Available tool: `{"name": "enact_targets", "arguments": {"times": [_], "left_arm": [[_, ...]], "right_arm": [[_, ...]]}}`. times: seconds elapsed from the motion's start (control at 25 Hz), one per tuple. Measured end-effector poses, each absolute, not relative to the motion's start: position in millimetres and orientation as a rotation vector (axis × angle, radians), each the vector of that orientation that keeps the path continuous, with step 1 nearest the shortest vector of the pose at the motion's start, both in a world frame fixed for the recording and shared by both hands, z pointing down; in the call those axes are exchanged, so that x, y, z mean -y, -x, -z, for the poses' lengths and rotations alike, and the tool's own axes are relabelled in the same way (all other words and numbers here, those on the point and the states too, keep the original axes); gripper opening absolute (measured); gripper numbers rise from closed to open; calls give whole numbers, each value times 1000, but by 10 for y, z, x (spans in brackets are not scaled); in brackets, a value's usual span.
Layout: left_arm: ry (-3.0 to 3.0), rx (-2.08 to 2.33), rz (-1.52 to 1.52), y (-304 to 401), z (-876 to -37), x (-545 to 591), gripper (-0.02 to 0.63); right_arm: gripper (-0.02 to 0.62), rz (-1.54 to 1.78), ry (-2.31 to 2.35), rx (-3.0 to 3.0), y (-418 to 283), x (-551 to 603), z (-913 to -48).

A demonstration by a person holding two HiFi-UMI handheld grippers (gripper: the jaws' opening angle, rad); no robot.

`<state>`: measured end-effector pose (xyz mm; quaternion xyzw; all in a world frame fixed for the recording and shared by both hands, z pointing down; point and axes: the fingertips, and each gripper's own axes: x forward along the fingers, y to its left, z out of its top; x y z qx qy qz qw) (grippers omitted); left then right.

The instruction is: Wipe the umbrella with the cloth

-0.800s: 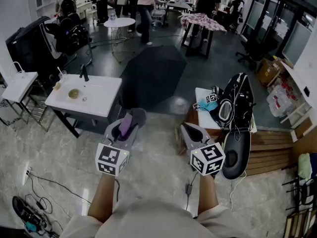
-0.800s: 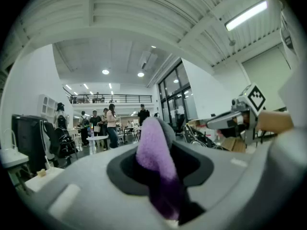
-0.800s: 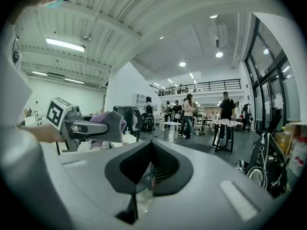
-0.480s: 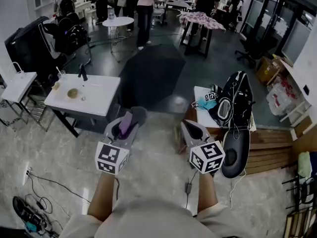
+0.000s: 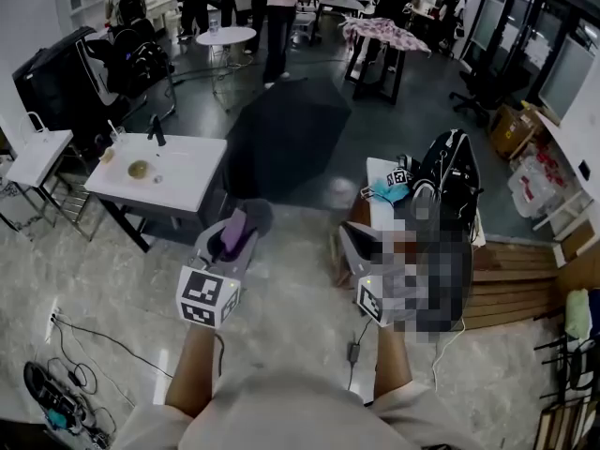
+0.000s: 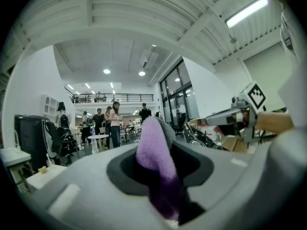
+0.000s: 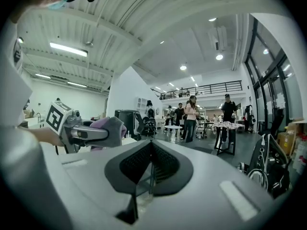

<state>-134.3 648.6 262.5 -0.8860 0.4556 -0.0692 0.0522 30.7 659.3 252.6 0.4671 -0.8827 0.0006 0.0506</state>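
Note:
A large black umbrella (image 5: 281,139) lies open on the dark floor ahead of me, beyond both grippers and apart from them. My left gripper (image 5: 249,221) points level toward it, shut on a purple cloth (image 5: 233,236). In the left gripper view the cloth (image 6: 154,157) fills the gap between the jaws and sticks out past them. My right gripper (image 5: 352,242) is held level at the same height, partly behind a mosaic patch. In the right gripper view its jaws (image 7: 151,147) are shut with nothing between them, and the left gripper (image 7: 88,134) with the cloth shows at the left.
A white table (image 5: 183,193) with a small bowl stands left of the umbrella. At the right, a black backpack (image 5: 445,186) lies on a low white table, beside a wooden platform (image 5: 516,284). Cables (image 5: 56,401) lie at lower left. People (image 5: 279,12) and tables stand beyond.
Both grippers keep their places and their states. The head view has shifted slightly, and the people at the back have moved a little.

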Motion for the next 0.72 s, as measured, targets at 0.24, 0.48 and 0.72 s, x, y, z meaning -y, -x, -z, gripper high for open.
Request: {"name": "enact_targets", "arguments": {"times": [0.24,0.48,0.72], "left_arm": [[2692,-1435,215,1145,-2766,-6568,138],[2691,-1448,224,903,-2810,-6447,139],[2703,-1439,220,863,-2885,-5984,139]], "right_arm": [[3,-68,-1373,2725,-560,-6657,-2650],[3,-48,-1351,2729,-825,-6548,-2706],[-2,34,-1344,2715,-842,-6094,-2730]]}}
